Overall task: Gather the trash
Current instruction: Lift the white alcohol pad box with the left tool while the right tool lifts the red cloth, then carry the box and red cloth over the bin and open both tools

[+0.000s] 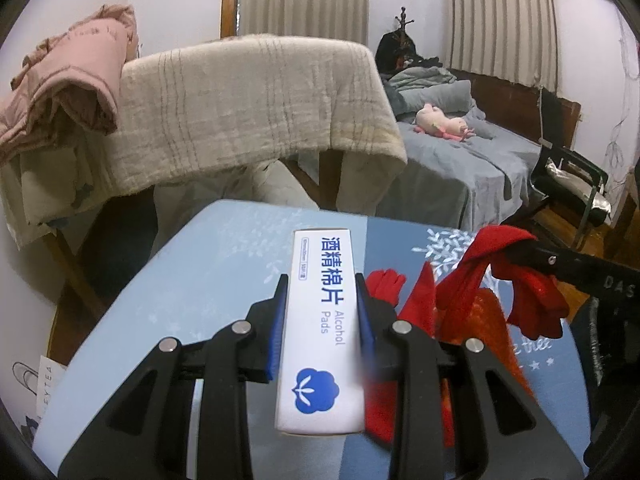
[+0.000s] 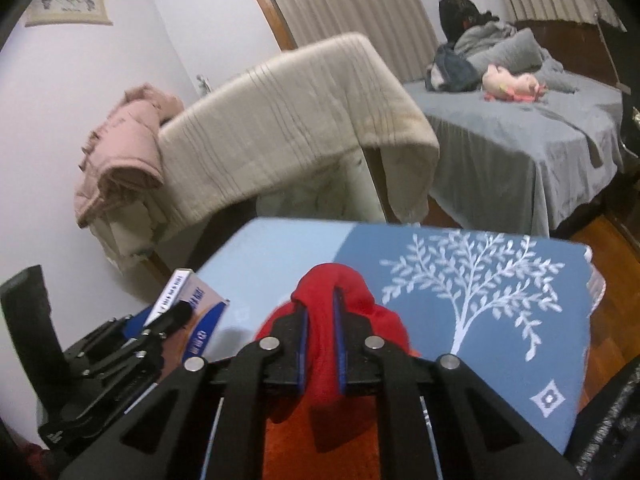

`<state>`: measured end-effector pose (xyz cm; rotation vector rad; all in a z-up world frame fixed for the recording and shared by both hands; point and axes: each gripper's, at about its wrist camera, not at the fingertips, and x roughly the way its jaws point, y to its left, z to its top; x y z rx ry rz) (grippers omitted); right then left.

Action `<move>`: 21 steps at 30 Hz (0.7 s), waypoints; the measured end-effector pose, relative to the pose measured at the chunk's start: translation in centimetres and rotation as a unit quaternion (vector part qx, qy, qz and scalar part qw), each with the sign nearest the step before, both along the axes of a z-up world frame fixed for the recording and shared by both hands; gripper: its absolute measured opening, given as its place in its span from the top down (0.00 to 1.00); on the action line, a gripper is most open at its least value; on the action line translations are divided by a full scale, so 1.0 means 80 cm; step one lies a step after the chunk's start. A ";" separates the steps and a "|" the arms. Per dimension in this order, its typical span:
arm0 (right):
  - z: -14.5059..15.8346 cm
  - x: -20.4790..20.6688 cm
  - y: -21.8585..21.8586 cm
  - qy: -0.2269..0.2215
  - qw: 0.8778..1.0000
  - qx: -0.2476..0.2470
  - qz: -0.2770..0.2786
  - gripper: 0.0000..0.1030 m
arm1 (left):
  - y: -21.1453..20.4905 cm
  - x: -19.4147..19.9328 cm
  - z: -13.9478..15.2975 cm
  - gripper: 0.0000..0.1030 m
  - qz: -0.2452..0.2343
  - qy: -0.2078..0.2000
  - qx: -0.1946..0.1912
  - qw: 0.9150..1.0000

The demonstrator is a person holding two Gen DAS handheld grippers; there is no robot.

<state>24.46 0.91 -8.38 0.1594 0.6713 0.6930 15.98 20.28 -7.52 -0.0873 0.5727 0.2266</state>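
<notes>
Left gripper (image 1: 322, 300) clamped on white box (image 1: 322, 332) over blue table (image 1: 224, 256); right gripper (image 2: 320, 316) pinching red cloth (image 2: 322, 344), lifted off table, orange cloth (image 1: 494, 320) beneath.

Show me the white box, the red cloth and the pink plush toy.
Box (image 1: 320, 340): left wrist view, its printed top face.
Red cloth (image 2: 320, 320): right wrist view, fold between the fingers.
Plush toy (image 2: 512, 82): right wrist view, its body.

A home bedroom — bed (image 1: 472, 160) with plush toy (image 1: 440, 122), curtains (image 1: 500, 20).
</notes>
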 end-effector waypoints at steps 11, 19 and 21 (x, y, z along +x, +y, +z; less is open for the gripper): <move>0.056 -0.034 -0.023 -0.039 0.999 0.026 -0.001 0.89 | -0.031 -0.021 0.057 0.71 -0.023 -0.045 0.001 0.999; 0.078 -0.061 -0.059 -0.059 0.997 0.037 -0.026 0.89 | -0.065 -0.034 0.075 0.71 -0.045 -0.049 0.000 0.998; 0.081 -0.069 -0.074 -0.061 0.997 0.036 -0.038 0.89 | -0.077 -0.036 0.078 0.71 -0.056 -0.050 -0.001 0.997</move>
